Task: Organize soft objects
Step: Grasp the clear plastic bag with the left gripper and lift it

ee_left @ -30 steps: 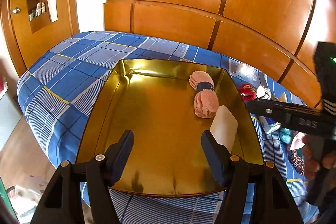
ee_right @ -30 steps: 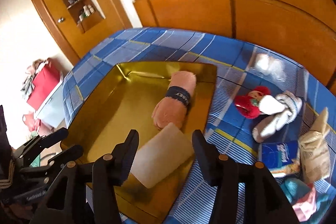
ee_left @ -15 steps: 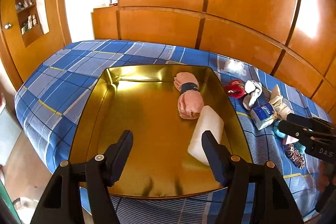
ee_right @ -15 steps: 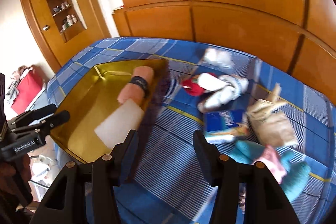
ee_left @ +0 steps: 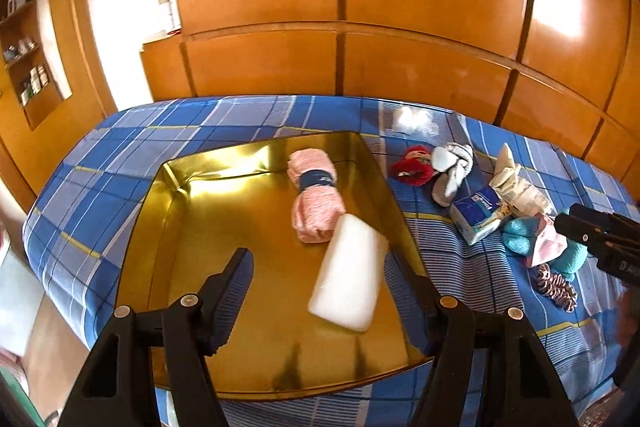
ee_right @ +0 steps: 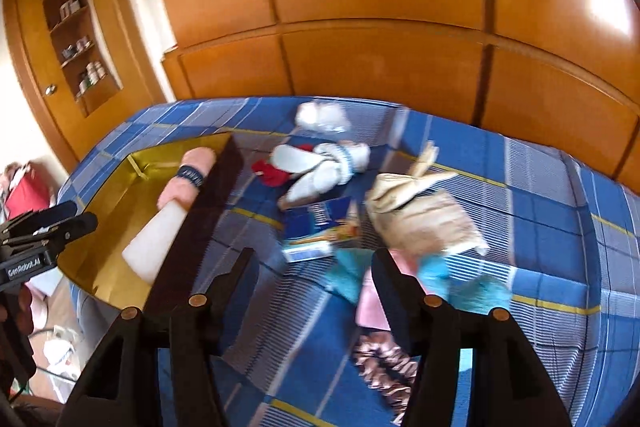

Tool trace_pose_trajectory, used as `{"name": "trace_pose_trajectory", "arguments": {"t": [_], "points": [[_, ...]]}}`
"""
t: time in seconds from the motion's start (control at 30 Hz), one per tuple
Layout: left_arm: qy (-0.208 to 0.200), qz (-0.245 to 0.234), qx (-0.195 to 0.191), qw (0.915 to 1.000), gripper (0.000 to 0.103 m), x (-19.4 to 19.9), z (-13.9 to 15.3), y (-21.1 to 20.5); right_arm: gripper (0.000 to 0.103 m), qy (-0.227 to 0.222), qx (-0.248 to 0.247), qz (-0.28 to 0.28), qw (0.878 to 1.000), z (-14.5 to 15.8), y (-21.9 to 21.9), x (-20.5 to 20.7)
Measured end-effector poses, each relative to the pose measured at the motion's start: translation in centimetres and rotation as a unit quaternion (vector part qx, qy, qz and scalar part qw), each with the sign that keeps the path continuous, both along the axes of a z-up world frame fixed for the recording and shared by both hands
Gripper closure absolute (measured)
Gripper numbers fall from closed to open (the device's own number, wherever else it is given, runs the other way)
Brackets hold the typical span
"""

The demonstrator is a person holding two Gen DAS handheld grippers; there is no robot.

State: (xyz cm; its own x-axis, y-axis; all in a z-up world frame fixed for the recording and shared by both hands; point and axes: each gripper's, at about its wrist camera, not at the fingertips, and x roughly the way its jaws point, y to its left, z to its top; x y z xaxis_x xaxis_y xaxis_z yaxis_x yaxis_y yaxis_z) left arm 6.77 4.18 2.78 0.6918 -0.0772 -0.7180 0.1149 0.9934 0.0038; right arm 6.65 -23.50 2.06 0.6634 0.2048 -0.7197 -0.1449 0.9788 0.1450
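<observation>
The left gripper (ee_left: pixel 316 283) gapes empty over the tray (ee_left: pixel 224 267), foam (ee_left: pixel 348 271) beside its right finger. The right gripper (ee_right: pixel 312 279), jaws just widening, holds nothing above a teal cloth (ee_right: pixel 348 275).

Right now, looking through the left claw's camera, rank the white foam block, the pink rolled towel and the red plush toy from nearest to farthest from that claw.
1. White foam block: in the gold tray, just ahead of the left claw, toward its right finger.
2. Pink rolled towel: farther back in the tray, touching the block's far end.
3. Red plush toy: outside the tray, on the blue checked bedspread to the right.
</observation>
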Motion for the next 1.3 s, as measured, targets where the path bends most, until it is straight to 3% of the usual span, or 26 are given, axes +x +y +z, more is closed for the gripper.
{"name": "trace_pose_trajectory", "arguments": {"t": [0.37,0.63,0.8,0.97,1.3], "points": [[0.007,-0.049,0.023,0.9985,0.035,2.1,0.4,-4.8,0.044,-0.023,0.023,-0.066,0.997,-0.1,-4.2,-0.1],[0.013,-0.075,0.026,0.9968,0.035,7.4,1.5,-8.4,0.043,-0.034,0.041,-0.077,0.996,0.6,-5.0,-0.4],[0.058,-0.083,-0.003,0.9949,0.034,12.0,1.1,-10.6,0.043,-0.038,0.053,-0.08,0.995,1.0,-5.2,-0.6],[0.071,-0.068,-0.007,0.9951,0.013,16.4,0.0,-12.5,0.043,-0.039,0.068,-0.083,0.994,1.3,-5.5,-0.7],[0.075,-0.042,0.025,0.996,0.012,24.2,-2.8,-15.8,0.041,-0.029,0.083,-0.1,0.991,1.0,-6.5,-0.3]]}}
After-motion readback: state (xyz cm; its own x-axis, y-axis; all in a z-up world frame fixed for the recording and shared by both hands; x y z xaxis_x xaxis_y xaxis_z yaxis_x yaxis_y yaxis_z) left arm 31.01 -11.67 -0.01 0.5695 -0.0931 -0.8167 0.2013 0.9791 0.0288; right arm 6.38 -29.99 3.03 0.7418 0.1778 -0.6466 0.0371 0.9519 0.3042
